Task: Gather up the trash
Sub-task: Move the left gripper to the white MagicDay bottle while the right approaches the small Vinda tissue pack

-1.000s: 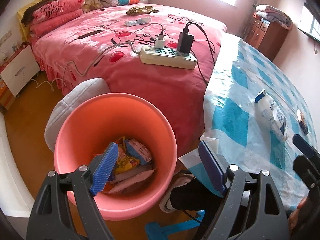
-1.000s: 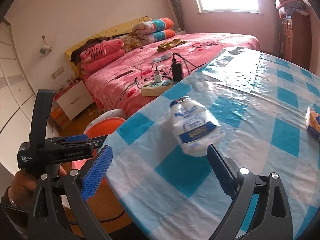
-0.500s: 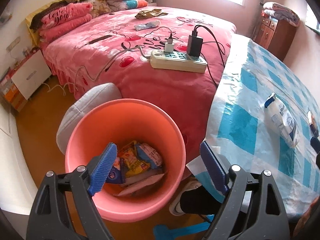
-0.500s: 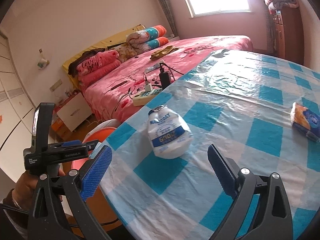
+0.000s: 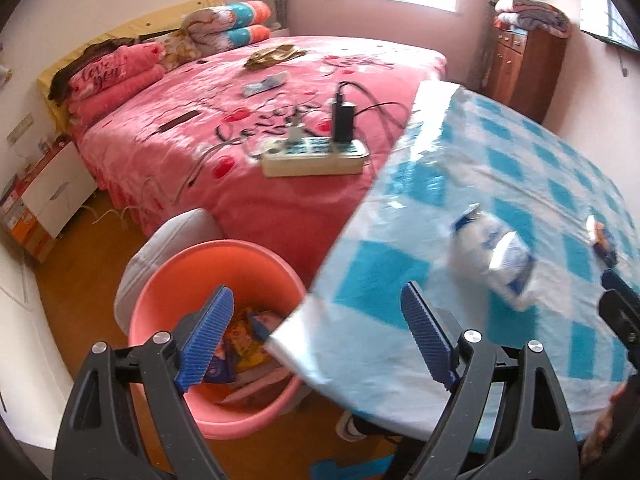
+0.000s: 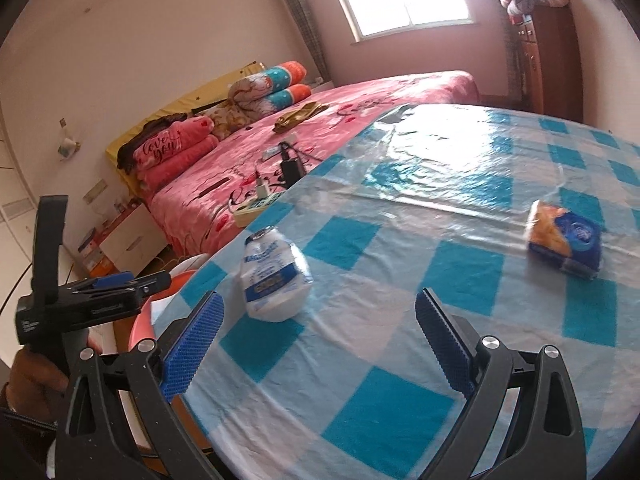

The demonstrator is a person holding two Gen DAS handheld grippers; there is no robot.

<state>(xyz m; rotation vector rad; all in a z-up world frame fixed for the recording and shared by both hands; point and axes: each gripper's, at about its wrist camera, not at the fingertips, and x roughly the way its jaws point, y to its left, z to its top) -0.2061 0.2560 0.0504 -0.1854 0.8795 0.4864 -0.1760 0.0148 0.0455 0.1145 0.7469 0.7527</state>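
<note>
Both grippers empty and spread over the table edge and bin.

Left wrist view: the left gripper [image 5: 316, 336] has its blue ribbed fingers spread wide, holding nothing, above the round pink plastic bin [image 5: 168, 304] with wrappers inside and the edge of the blue-and-white checked tablecloth [image 5: 500, 168]; a crumpled white-and-blue plastic pouch [image 5: 494, 254] lies on the cloth, blurred. Right wrist view: the right gripper [image 6: 320, 344] is likewise spread and empty; the pouch [image 6: 274, 276] lies just ahead of its left finger, an orange-and-blue snack packet [image 6: 564, 240] well apart to the right.
</note>
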